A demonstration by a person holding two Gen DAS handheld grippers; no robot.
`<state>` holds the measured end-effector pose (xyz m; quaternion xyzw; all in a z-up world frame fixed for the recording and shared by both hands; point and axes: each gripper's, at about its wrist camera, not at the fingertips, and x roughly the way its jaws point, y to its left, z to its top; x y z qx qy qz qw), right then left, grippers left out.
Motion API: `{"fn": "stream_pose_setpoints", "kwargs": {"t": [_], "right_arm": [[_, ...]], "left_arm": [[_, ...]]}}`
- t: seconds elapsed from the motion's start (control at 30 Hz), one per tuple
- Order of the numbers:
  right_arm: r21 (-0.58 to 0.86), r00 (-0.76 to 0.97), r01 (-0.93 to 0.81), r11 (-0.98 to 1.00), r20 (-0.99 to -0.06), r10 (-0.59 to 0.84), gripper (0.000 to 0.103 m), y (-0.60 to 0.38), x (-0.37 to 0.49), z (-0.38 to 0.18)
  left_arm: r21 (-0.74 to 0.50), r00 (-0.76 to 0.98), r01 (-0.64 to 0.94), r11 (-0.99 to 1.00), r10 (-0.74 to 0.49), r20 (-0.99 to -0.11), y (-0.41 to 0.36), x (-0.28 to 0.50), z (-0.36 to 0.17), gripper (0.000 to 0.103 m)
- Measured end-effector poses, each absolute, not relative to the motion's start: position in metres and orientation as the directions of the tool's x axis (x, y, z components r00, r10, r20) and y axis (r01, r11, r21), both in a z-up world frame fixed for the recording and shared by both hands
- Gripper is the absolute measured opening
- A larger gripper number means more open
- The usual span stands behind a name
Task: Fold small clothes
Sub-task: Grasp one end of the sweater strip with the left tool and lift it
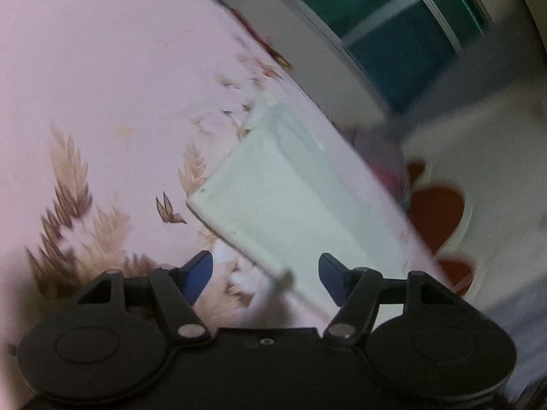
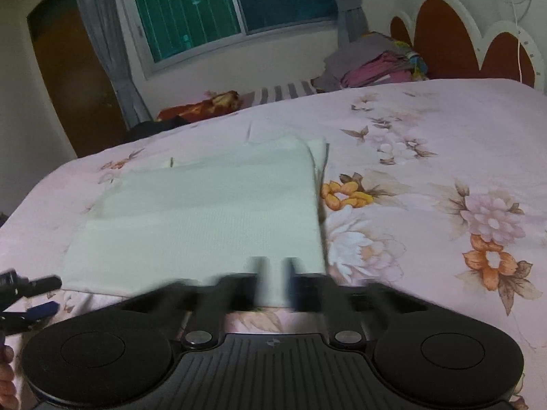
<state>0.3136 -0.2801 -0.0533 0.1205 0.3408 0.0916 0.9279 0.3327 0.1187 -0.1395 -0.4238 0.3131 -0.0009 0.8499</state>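
A pale mint-white folded cloth (image 2: 205, 212) lies flat on the pink floral bedsheet (image 2: 427, 143). In the left wrist view the same cloth (image 1: 290, 201) lies just ahead of my left gripper (image 1: 265, 275), which is open with blue fingers either side of the cloth's near corner, holding nothing. My right gripper (image 2: 275, 280) is at the cloth's near edge, its fingers blurred and narrowly apart with a strip of cloth between them; the grip itself is not clear. The left gripper (image 2: 37, 294) shows at the left edge of the right wrist view.
A red-and-white scalloped headboard (image 2: 444, 44) stands at the far right. A pile of grey and pink clothes (image 2: 372, 65) lies at the bed's far edge. A window (image 2: 218, 3) with grey curtains and a brown door (image 2: 68, 78) are behind.
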Motion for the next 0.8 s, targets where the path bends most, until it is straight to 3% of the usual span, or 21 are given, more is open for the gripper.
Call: {"fn": "stream_pose_setpoints", "kwargs": {"t": [0.13,0.33,0.53,0.6,0.63,0.8], "right_arm": [[0.295,0.753,-0.12,0.948,-0.596,0.281,0.003,-0.261,0.33,-0.046],[0.288,0.729,-0.186,0.939,-0.601,0.329,0.003,-0.219,0.372,-0.043],[0.281,0.691,-0.234,0.931,-0.625,0.363,0.003,-0.175,0.417,-0.055],[0.284,0.679,-0.246,0.927,-0.632,0.374,0.003,-0.162,0.431,-0.061],[0.28,0.674,-0.253,0.926,-0.636,0.376,0.003,-0.156,0.436,-0.064],[0.272,0.662,-0.272,0.923,-0.643,0.385,0.003,-0.141,0.451,-0.074]], "left_arm": [[-0.76,0.836,-0.29,0.581,-0.232,-0.497,0.119,0.349,-0.149,0.058],[-0.788,0.86,-0.308,0.534,-0.198,-0.47,0.123,0.372,-0.161,0.035],[-0.783,0.872,-0.303,0.543,-0.174,-0.458,0.115,0.391,-0.16,0.034],[-0.793,0.871,-0.303,0.528,-0.186,-0.456,0.116,0.395,-0.163,0.02],[-0.792,0.86,-0.312,0.525,-0.197,-0.47,0.119,0.4,-0.166,0.007],[-0.785,0.887,-0.264,0.56,-0.179,-0.426,0.119,0.392,-0.153,0.008]]}}
